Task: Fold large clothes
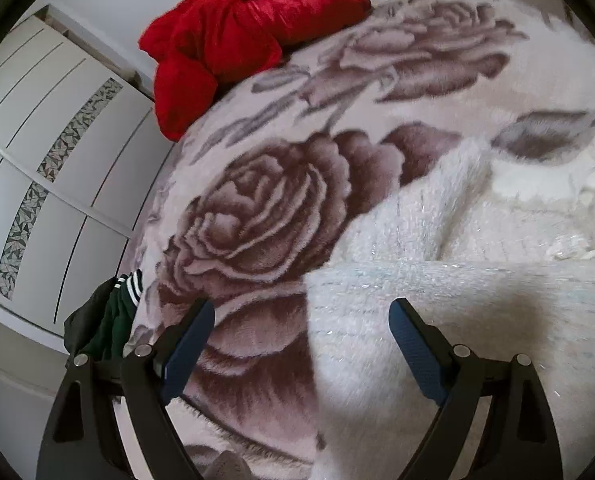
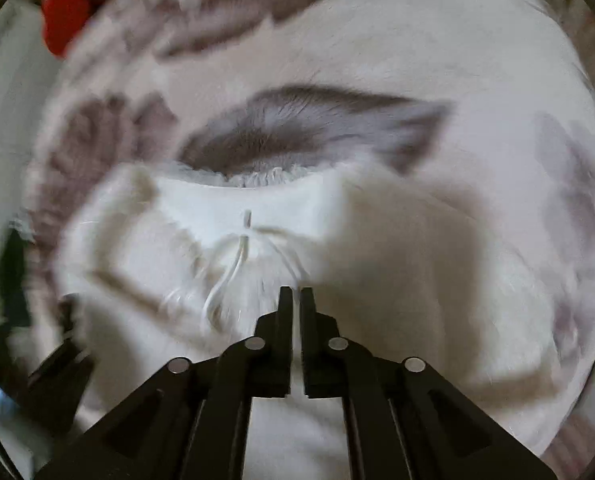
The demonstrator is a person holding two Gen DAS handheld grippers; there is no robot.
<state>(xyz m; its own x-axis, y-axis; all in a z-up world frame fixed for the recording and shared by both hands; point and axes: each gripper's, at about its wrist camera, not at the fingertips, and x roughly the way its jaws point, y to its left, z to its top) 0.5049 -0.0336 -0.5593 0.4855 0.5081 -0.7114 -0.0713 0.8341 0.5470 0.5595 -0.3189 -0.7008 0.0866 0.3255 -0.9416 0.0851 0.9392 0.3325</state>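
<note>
Fingers (image 2: 295,294) pinching white sweater (image 2: 397,280), neckline away.

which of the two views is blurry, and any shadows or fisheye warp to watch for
Right wrist view: motion-smeared, the white fluffy garment and rose-print blanket soft, only the right gripper crisp. Left wrist view: mostly sharp, with a dark shadow on the garment beside the left gripper; fisheye bends the wardrobe doors and blacks out the corners.

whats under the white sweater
The rose-print blanket lies under the white sweater and shows around it. Whatever else sits beneath the sweater is covered.
</note>
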